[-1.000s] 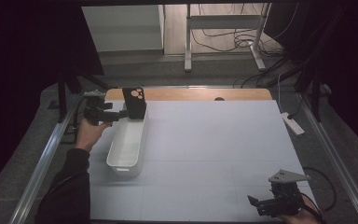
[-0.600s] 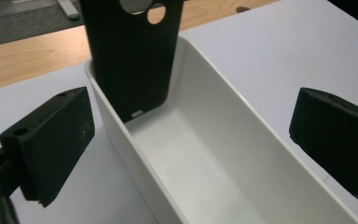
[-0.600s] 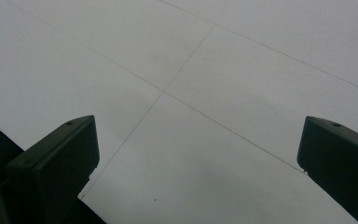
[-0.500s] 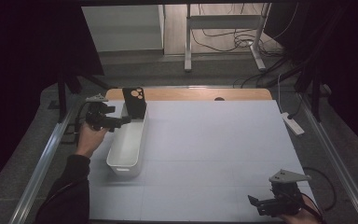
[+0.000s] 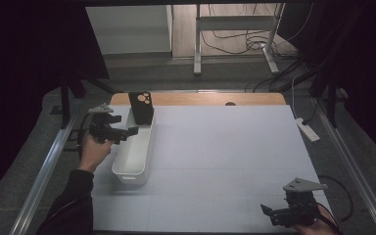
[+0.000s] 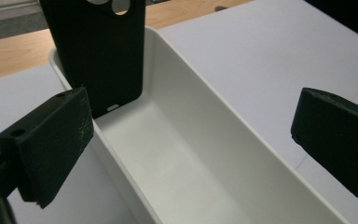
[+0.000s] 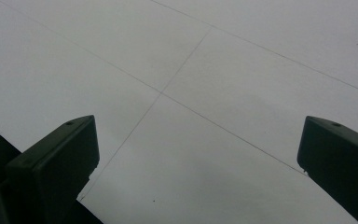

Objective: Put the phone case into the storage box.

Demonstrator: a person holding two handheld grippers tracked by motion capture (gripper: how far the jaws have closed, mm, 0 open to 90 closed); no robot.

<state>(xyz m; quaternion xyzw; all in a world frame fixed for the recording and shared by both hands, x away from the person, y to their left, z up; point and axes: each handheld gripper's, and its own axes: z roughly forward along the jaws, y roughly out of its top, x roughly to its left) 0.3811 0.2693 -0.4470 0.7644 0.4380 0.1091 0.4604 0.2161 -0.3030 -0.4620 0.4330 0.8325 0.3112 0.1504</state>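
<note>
At the left side of the table (image 5: 225, 147), the left gripper (image 5: 127, 132) is held in the person's left hand (image 5: 95, 152) just beside the long white tray (image 5: 134, 156), near the tray's far end. The jaws are spread wide with nothing between them; in the left gripper view one jaw sits over the tray's near wall and the other over the white table surface on the opposite side. A black phone case (image 6: 98, 51) stands upright in the far end of the tray, leaning against the end wall, with its camera cut-outs at the top and its lower edge resting on the tray floor. The remainder of the tray interior holds nothing. The gripper is apart from the case and does not touch it. At the near right corner of the table, the right gripper (image 5: 269, 211) is positioned low over the white surface, well apart from the tray. Its jaws are likewise spread, gripping nothing, with bare table between them.
</note>
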